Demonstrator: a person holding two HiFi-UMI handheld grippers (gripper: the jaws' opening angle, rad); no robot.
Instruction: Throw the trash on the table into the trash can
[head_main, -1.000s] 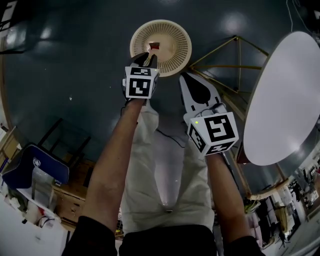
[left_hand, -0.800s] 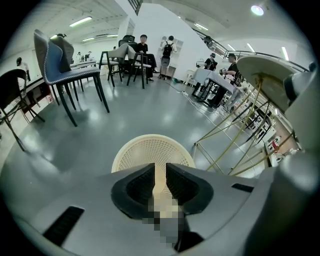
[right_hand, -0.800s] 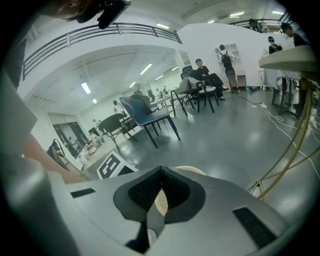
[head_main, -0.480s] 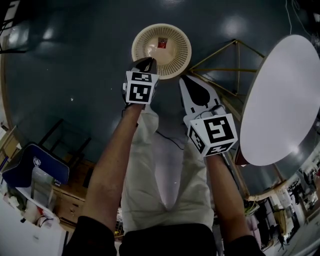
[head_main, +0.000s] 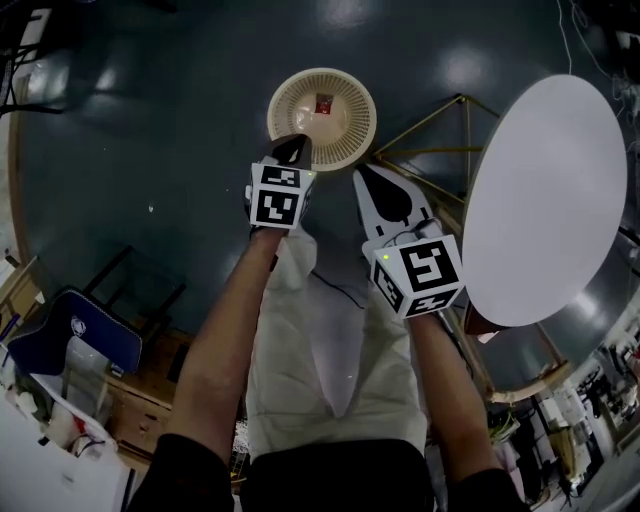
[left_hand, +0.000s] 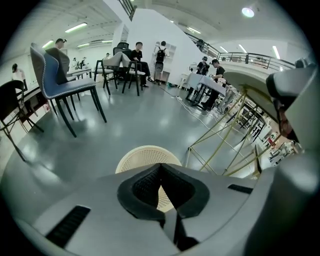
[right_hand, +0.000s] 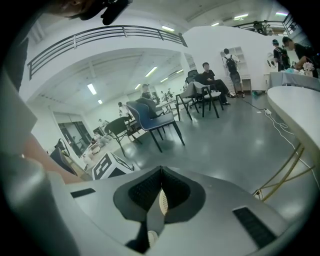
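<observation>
The can stands on the floor. One small red bit of trash lies at its bottom. My left gripper is over the can's near rim. Its jaws have just been closing and are now pressed together with nothing in them. The trash is down in the can, apart from them. My right gripper is beside the can. Its jaws are pressed together too, with nothing in them.

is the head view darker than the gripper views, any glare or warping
Head view: dim, ceiling-light glare spots on the glossy dark floor, white oval tabletop bowed. Left gripper view: bright, sharp, black fisheye corners. Right gripper view: same corners, grey balcony railing curved.
</observation>
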